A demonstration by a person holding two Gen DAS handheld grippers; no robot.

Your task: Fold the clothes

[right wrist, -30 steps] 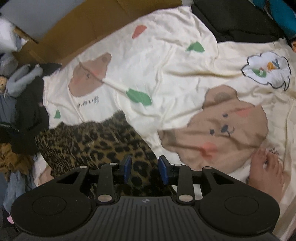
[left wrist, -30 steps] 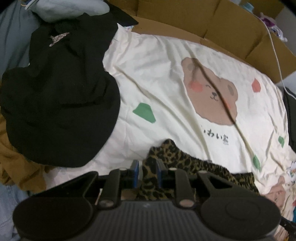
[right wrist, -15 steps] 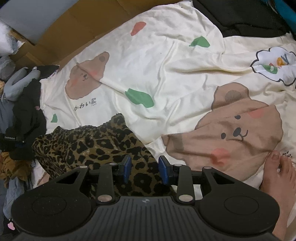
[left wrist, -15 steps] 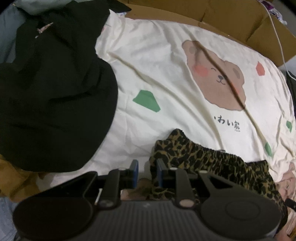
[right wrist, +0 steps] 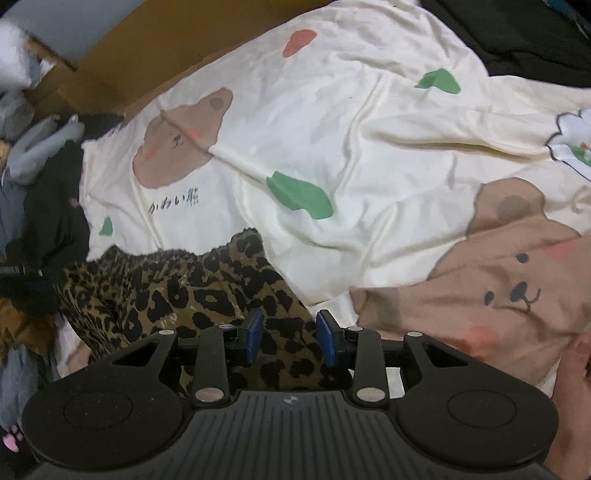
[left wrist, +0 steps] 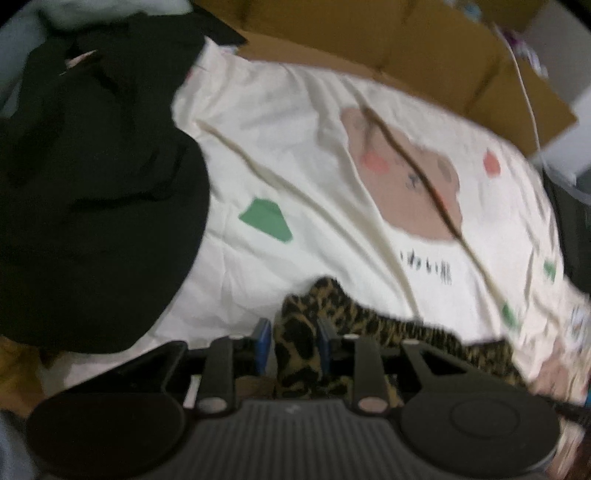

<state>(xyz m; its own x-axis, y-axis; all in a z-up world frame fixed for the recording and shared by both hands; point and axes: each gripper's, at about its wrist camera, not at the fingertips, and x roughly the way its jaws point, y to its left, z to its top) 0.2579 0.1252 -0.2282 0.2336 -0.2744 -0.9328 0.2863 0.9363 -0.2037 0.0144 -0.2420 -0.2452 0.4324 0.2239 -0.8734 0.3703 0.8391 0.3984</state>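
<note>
A leopard-print garment (right wrist: 177, 291) lies bunched on a cream bedsheet (right wrist: 369, 147) printed with bears. In the left wrist view my left gripper (left wrist: 291, 341) has a fold of the leopard garment (left wrist: 295, 343) between its blue pads, apparently pinched. In the right wrist view my right gripper (right wrist: 290, 338) sits over the near edge of the same garment with cloth between its pads. The left wrist view is blurred.
A pile of black clothes (left wrist: 92, 203) lies left of the sheet (left wrist: 295, 166), also visible in the right wrist view (right wrist: 55, 206). Brown cardboard (left wrist: 406, 44) stands at the back. A bare foot (right wrist: 580, 354) rests at the right. More dark clothing (right wrist: 517, 33) lies far right.
Both grippers have moved with the leopard garment, which has stretched out wider between them. The left view has swung and blurred.
</note>
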